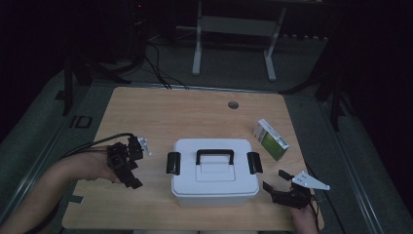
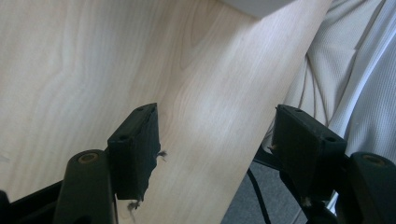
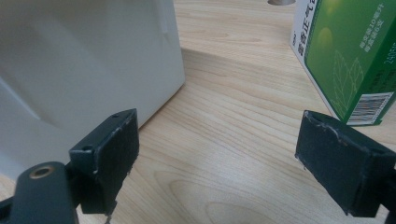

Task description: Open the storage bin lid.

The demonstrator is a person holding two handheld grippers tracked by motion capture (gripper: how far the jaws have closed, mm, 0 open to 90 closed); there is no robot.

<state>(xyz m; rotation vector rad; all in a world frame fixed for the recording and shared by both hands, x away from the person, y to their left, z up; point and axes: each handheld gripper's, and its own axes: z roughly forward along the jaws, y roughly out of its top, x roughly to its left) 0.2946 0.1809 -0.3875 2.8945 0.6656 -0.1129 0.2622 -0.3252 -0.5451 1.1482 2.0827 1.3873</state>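
Observation:
A white lidded box (image 1: 214, 181) with a black handle (image 1: 215, 155) and a black latch at each end stands at the middle front of the wooden table (image 1: 185, 114). My left gripper (image 1: 130, 171) hovers left of the box, open, nothing between its jaws. In the left gripper view the left gripper (image 2: 217, 116) looks over the table's front edge (image 2: 224, 154). My right gripper (image 1: 275, 180) is open at the box's front right corner. In the right gripper view the right gripper (image 3: 219, 126) frames bare wood between the box wall (image 3: 84, 56) and a green and white carton (image 3: 345, 56).
The carton (image 1: 271, 139) lies right of the box, near the table's right edge. A round hole (image 1: 233, 104) sits at the back of the table. A person's white shirt (image 2: 355, 70) is beyond the front edge. A metal stand (image 1: 234, 29) and cables (image 1: 156, 63) are on the floor behind.

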